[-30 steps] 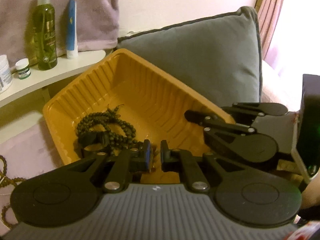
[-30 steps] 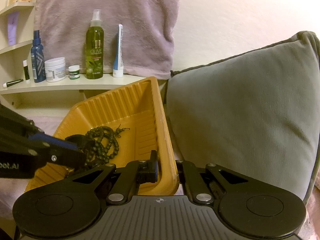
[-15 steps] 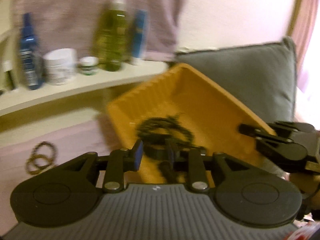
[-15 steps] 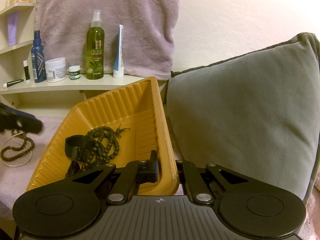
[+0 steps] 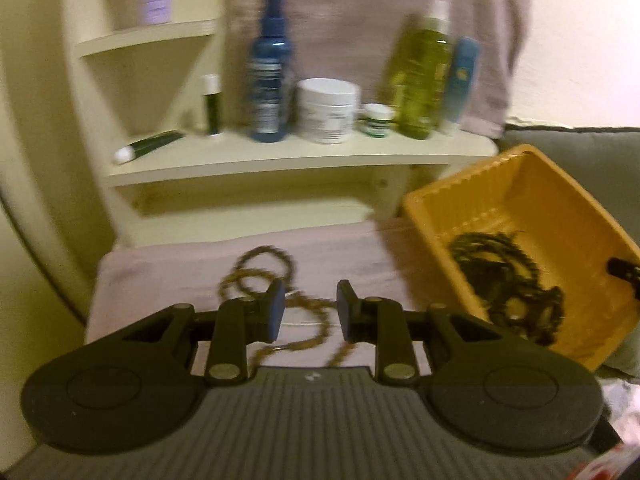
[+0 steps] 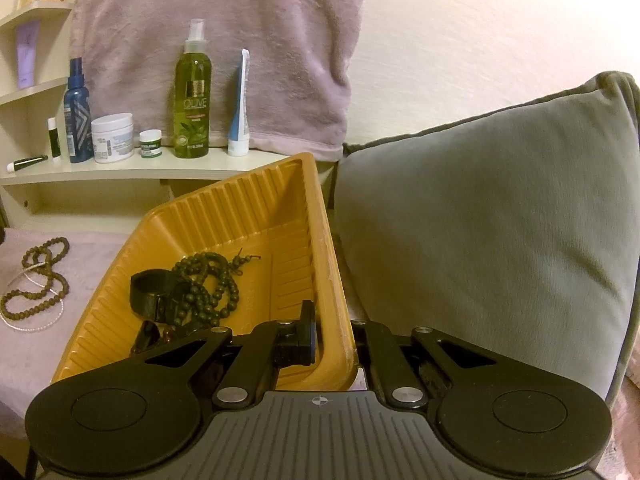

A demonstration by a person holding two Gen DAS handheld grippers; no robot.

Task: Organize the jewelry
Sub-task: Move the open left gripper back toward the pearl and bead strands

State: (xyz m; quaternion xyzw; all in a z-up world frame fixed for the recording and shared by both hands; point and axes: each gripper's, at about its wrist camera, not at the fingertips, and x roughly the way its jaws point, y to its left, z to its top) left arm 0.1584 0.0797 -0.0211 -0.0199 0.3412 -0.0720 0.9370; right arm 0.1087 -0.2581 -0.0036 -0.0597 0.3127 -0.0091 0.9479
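Left gripper (image 5: pixel 307 312): its jaws have just been opening and are parted narrowly, with nothing pressed between the pads; a second ago it was poised over the tray's dark beads, and it is now seen swung leftward over the cloth.
Brown wooden bead necklace (image 5: pixel 264 276): laid in loops on the pale pink cloth (image 5: pixel 160 276); part of the strand is seen through the gap between the left fingers, not gripped.
Thin white bead strand (image 6: pixel 36 280): laid with the brown necklace on the cloth, left of the tray.
Ribbed orange plastic tray (image 6: pixel 240 216): tilted against the grey cushion (image 6: pixel 480 220); its place is unchanged from the earlier frame.
Right gripper (image 6: pixel 334 340): clamped on the tray's near rim, one finger inside the wall and one outside, as it was a second ago.
Dark green bead bracelet (image 6: pixel 208 280): left in the tray, touching a black band (image 6: pixel 150 292).
Shelf (image 5: pixel 280 156): bottles and jars are stood on it; this view is blurred.
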